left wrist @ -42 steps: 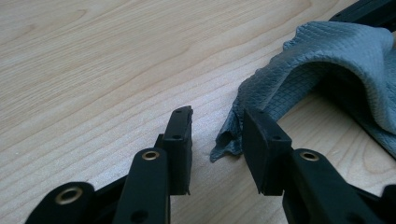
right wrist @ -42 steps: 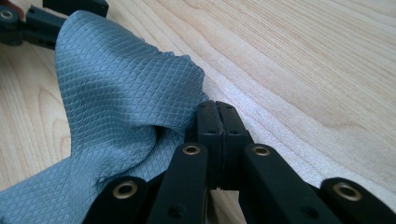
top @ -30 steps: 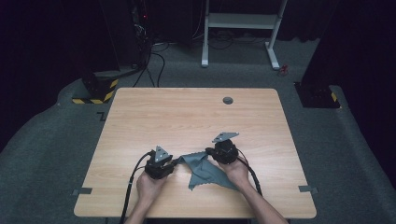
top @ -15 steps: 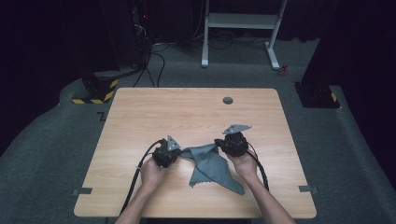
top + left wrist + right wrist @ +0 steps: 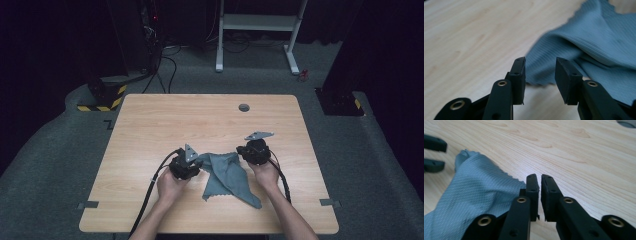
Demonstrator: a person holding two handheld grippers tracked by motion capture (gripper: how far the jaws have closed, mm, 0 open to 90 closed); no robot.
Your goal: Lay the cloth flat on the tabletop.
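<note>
Dark room, pale wood table [image 5: 150, 125]; left claw [image 5: 540, 72] open, right claw [image 5: 540, 187] barely parted, cloth [image 5: 227, 175] loose.

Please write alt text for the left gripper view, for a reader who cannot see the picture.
Two black jaws of the left gripper stand apart, nothing between them, pointing at the scalloped edge of a grey-blue ribbed cloth. The cloth lies rumpled on a light wooden table, which takes up the left side of the picture.

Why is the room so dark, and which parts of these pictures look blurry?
High view: light falls on the table alone, the floor around it dim. Left gripper view: the cloth is soft, its near scalloped edge smeared. Right gripper view: wood grain is sharp mid-frame, the black jaws at the bottom edge slightly soft.
</note>
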